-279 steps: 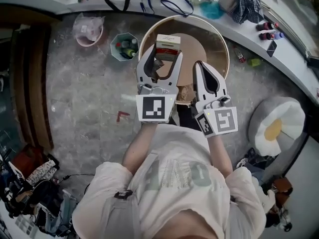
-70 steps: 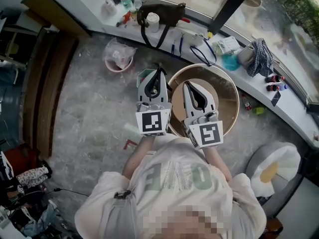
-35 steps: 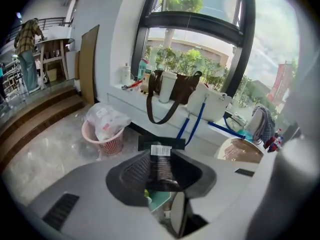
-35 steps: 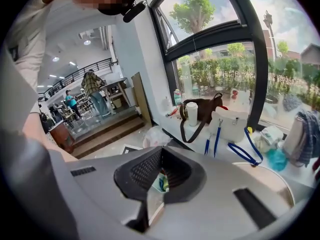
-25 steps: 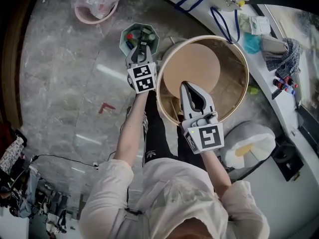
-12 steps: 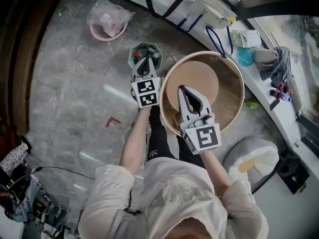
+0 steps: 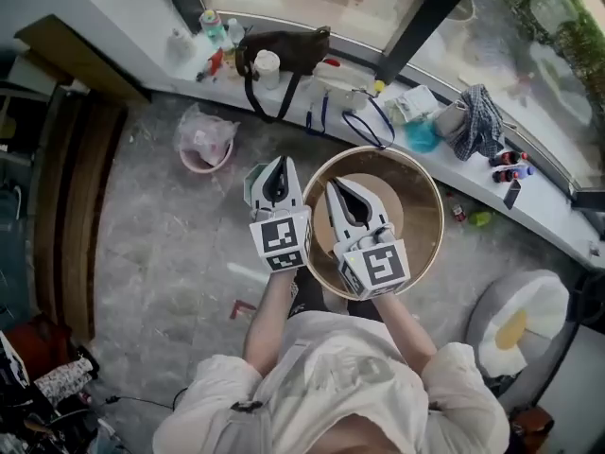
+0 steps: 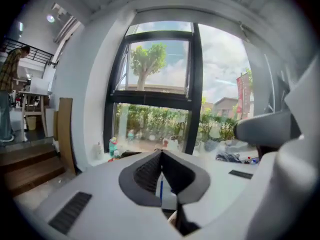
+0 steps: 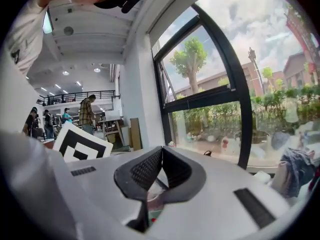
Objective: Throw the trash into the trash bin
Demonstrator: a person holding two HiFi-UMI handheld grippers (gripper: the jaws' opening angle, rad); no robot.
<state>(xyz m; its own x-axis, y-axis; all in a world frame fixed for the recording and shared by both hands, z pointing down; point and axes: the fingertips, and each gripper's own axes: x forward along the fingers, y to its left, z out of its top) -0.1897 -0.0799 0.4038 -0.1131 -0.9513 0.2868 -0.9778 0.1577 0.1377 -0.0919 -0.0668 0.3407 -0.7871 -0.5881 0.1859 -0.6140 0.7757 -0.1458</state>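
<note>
In the head view both grippers are held up side by side in front of the person. My left gripper (image 7: 280, 163) is shut with nothing between its jaws; the left gripper view shows its pads meeting at the tip (image 8: 161, 153) against the window. Just behind it, mostly hidden, a sliver of the green octagonal trash bin (image 7: 250, 185) stands on the floor. My right gripper (image 7: 333, 186) hangs over the round wooden table (image 7: 427, 206), its tips closed and empty (image 9: 162, 149). No loose trash shows in either gripper.
A pink basin with a plastic bag (image 7: 205, 144) sits on the floor at the left. The window ledge carries a black bag (image 7: 284, 49), bottles, a cup and a checked cloth (image 7: 480, 116). An egg-shaped cushion (image 7: 523, 318) lies at lower right. People stand far back indoors.
Both grippers have risen from low near the bin and the table to chest height. The left gripper's jaws have closed. The head view has tilted up toward the window ledge.
</note>
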